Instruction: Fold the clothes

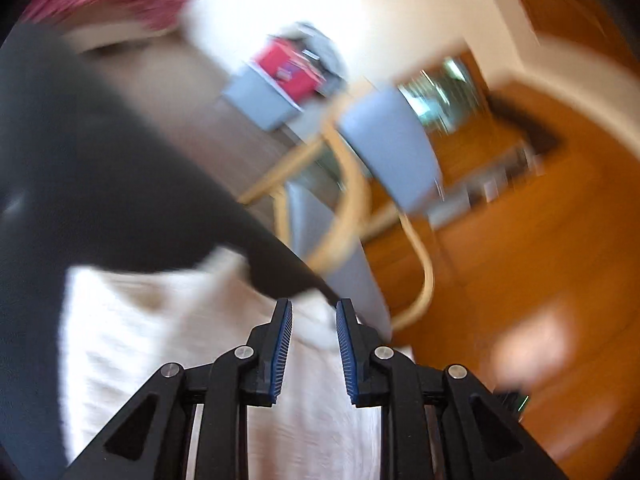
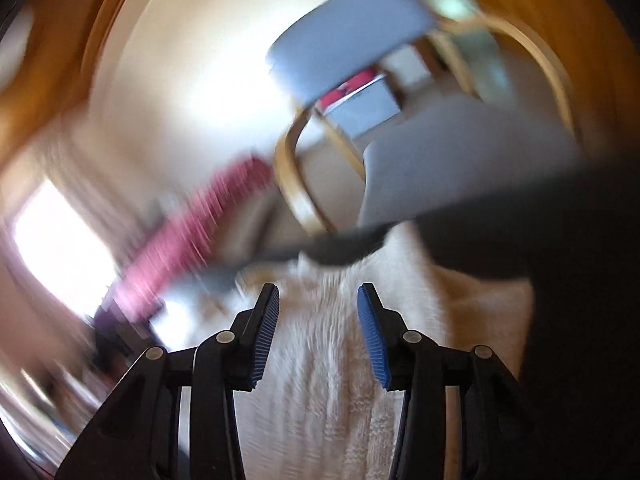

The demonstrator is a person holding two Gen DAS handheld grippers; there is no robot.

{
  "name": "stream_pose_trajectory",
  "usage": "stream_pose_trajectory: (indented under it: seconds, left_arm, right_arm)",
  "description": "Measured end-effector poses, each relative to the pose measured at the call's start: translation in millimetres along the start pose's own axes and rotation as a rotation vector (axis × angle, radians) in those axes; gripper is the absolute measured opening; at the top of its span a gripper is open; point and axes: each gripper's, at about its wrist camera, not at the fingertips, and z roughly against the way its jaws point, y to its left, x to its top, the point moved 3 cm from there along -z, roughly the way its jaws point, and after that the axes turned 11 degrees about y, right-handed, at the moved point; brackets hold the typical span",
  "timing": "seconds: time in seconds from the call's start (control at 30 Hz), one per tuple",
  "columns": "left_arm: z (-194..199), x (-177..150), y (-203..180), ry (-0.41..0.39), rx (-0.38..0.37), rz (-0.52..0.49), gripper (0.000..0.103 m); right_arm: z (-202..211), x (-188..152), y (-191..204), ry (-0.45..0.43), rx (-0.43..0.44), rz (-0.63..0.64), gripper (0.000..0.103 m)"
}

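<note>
Now | white cloth (image 2: 320,400) under both parted jaws | dark garment (image 1: 100,180) beyond

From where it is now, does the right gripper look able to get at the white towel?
Probably yes: the white towel lies right below the right gripper, whose tongs stand open and empty.
</note>
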Motion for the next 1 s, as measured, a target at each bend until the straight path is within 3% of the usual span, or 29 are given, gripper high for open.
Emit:
stream_pose_trajectory:
  seconds: [0.1, 0.17, 0.27, 0.3, 0.33, 0.4, 0.5, 0.53, 0.6, 0.67, 0.73, 0.77, 0.9, 1.0]
  left_arm:
    - [-36.4, -5.2, -20.5, 0.065, 0.077, -0.117, 0.021]
    - [-54.4, -6.0, -12.2, 0.094, 0.209, -0.148, 0.021]
    - [-56.5, -0.4, 30.6, 0.052, 0.396, -0.092, 0.02]
    - [-51.6, -0.4, 43.8, 0.025, 0.377, -0.066, 0.008]
    - [-45.2, -1.5, 54.9, 0.003, 0.324, -0.03, 0.005]
    - [-27.5, -3.7, 76.0, -0.062, 0.236, 0.07, 0.004]
    - [-4.1, -8.8, 92.2, -0.19, 0.244, 0.179, 0.004]
    - [4.3, -11.3, 97.6, -0.229, 0.25, 0.214, 0.006]
    - [15.5, -14.8, 113.1, -0.293, 0.252, 0.306, 0.009]
    - [16.0, -15.2, 121.4, -0.309, 0.207, 0.354, 0.009]
    - [20.6, -19.3, 122.1, -0.327, 0.18, 0.346, 0.011]
    - [23.3, -22.4, 118.7, -0.353, 0.171, 0.324, 0.017]
    - [41.2, -35.3, 94.9, -0.475, 0.161, 0.199, 0.02]
    - [59.5, -43.3, 81.0, -0.539, 0.175, 0.122, 0.021]
  right_arm:
    - [-33.7, -2.8, 44.9, 0.118, -0.101, 0.238, 0.043]
    - [-58.7, -5.2, 62.9, 0.191, -0.136, 0.352, 0.043]
    - [-87.3, -7.4, 60.5, 0.234, -0.251, 0.445, 0.043]
    - [-91.7, -8.4, 52.9, 0.233, -0.278, 0.454, 0.043]
    - [-89.9, -8.6, 42.8, 0.22, -0.264, 0.427, 0.044]
    - [-86.0, -3.6, 23.0, 0.191, -0.207, 0.317, 0.048]
    - [-75.4, 2.5, -16.2, 0.138, -0.194, 0.117, 0.047]
    - [-70.0, 4.2, -30.9, 0.115, -0.176, 0.042, 0.031]
    - [-60.8, 4.0, -54.4, 0.08, -0.133, -0.078, 0.012]
    - [-55.3, 3.3, -65.2, 0.058, -0.074, -0.132, 0.012]
    - [-46.5, 1.1, -67.9, 0.023, -0.051, -0.148, 0.016]
    - [-40.1, 0.2, -69.0, -0.002, -0.054, -0.153, 0.017]
    - [-14.5, 1.8, -67.1, -0.096, -0.093, -0.147, 0.045]
    - [-13.1, 1.8, -48.1, -0.06, -0.129, -0.067, 0.045]
